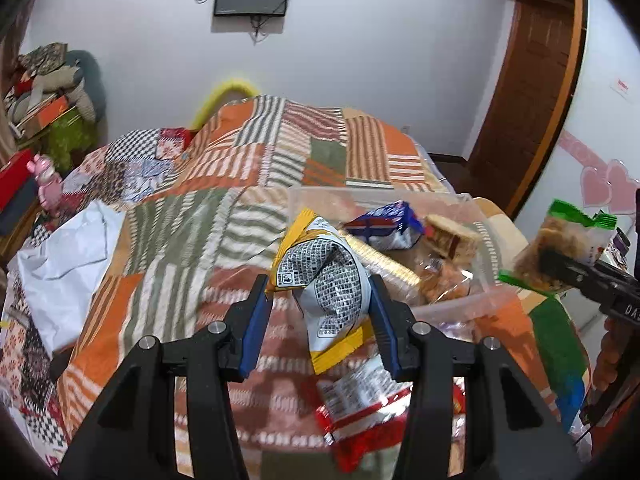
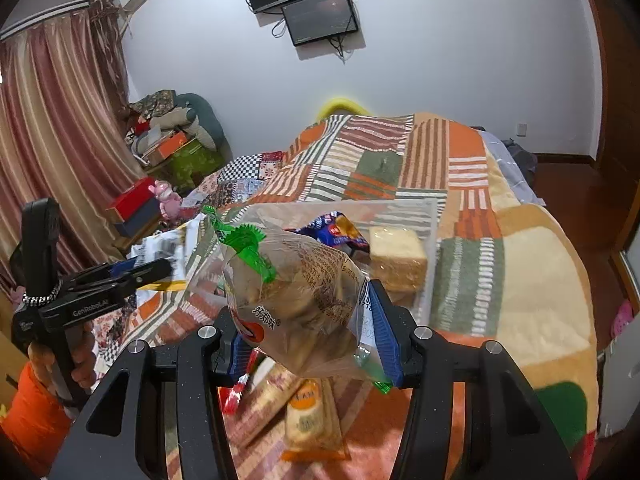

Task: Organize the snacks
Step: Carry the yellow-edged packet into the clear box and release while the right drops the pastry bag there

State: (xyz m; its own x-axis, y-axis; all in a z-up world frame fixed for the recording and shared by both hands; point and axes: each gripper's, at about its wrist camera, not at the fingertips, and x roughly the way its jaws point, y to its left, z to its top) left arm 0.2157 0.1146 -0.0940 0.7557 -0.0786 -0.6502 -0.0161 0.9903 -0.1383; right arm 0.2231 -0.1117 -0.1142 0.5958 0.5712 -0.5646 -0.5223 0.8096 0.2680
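— Yellow-edged and crumpled, that's the snack packet (image 1: 320,280) my left gripper (image 1: 318,312) has; its fingers (image 1: 252,328) sit narrow, pressed on both sides of it, and it hangs lengthwise between them, clear of the bed (image 1: 192,216).

— And the right?

— My right gripper (image 2: 308,332) clamps a clear bag with green trim (image 2: 296,292), full of something brown, also lifted off the quilt.

— Where does it all go?

— Into the clear plastic bin (image 1: 460,304), I judge. It lies ahead of both pairs of fingers, a blue packet (image 1: 384,226) and wrapped cake (image 2: 396,260) already inside. From my left it is forward and slightly right, near; from my right, straight ahead. More packets (image 2: 308,420) lie on the bed below me.
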